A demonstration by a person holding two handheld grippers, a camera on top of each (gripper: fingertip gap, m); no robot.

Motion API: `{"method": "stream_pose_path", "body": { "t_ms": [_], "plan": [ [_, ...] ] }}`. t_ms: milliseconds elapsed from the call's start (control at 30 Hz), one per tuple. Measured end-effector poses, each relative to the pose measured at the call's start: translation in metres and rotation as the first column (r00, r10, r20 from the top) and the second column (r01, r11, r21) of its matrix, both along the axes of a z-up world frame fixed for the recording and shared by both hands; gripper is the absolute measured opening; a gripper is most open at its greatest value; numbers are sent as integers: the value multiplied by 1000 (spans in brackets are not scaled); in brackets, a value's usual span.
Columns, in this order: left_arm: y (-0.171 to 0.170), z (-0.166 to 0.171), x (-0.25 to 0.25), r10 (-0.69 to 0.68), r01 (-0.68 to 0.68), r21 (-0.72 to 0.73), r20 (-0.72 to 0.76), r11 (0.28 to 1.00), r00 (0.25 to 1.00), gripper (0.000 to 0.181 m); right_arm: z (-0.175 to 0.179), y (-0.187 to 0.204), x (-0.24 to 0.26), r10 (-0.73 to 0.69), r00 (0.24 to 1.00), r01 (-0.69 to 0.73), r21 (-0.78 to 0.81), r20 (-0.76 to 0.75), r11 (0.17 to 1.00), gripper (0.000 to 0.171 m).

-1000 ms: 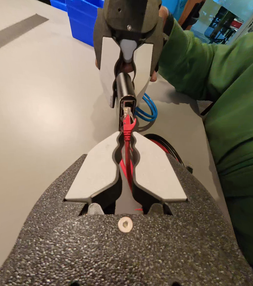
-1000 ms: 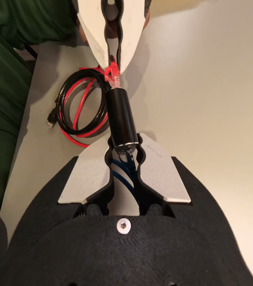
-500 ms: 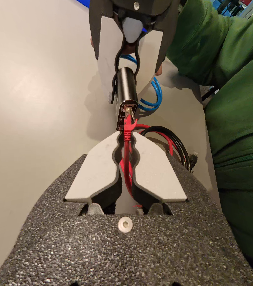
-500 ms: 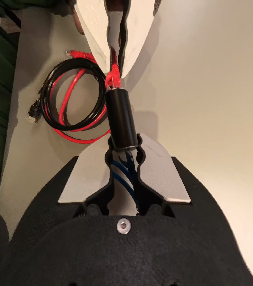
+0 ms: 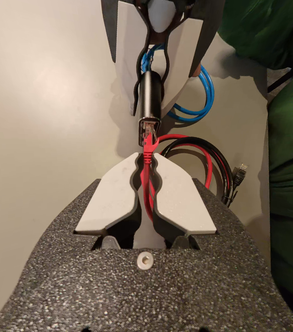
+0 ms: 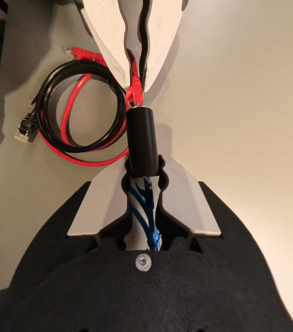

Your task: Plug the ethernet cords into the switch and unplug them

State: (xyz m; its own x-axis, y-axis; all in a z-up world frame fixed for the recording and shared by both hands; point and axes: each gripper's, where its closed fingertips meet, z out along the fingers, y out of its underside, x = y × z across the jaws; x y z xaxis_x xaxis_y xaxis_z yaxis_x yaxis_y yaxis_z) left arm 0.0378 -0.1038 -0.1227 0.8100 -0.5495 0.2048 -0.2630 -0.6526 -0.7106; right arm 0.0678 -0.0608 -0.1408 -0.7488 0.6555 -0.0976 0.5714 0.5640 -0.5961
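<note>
My left gripper [image 5: 146, 154] is shut on the red ethernet cord [image 5: 147, 158] just behind its plug. The plug's clear tip [image 5: 149, 128] sits at the upper port of the black switch [image 5: 150, 95]; I cannot tell how deep it is in. My right gripper [image 6: 144, 166] is shut on the switch [image 6: 141, 142] and holds it above the table. A blue cord [image 6: 149, 215] runs out of the switch's rear end between the right fingers. The left gripper shows opposite in the right wrist view [image 6: 136, 84], still on the red plug [image 6: 135, 93].
Coils of black cord [image 6: 81, 107] and red cord [image 6: 70, 115] lie on the beige table [image 6: 232, 125], with a loose black plug [image 6: 25, 129] and a loose red plug [image 6: 81, 53]. A blue loop [image 5: 201, 100] lies beyond. A green sleeve [image 5: 289, 125] is at the right.
Both grippers have come lower and closer together over the table. The red plug's tip has moved up to the switch's port face. The coiled cords show more fully.
</note>
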Motion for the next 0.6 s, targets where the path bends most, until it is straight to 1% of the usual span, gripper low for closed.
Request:
{"method": "stream_pose_path", "body": {
  "t_ms": [133,233,433,600],
  "plan": [
    [-2,0,-1,1,-1,0,-41,1000,999,9,2,-2,-5,7,999,-7,-19,-42,1000,28],
    [-3,0,-3,5,-5,-5,-64,1000,998,9,1,-3,-7,14,998,-14,1,-57,1000,28],
    [0,2,-3,16,-15,12,-47,1000,999,9,-3,-2,-8,6,999,-1,109,-43,994,27],
    [2,6,-5,24,-23,31,-18,999,1000,9,-3,-3,-11,-9,998,15,112,-57,994,26]
  ]
}}
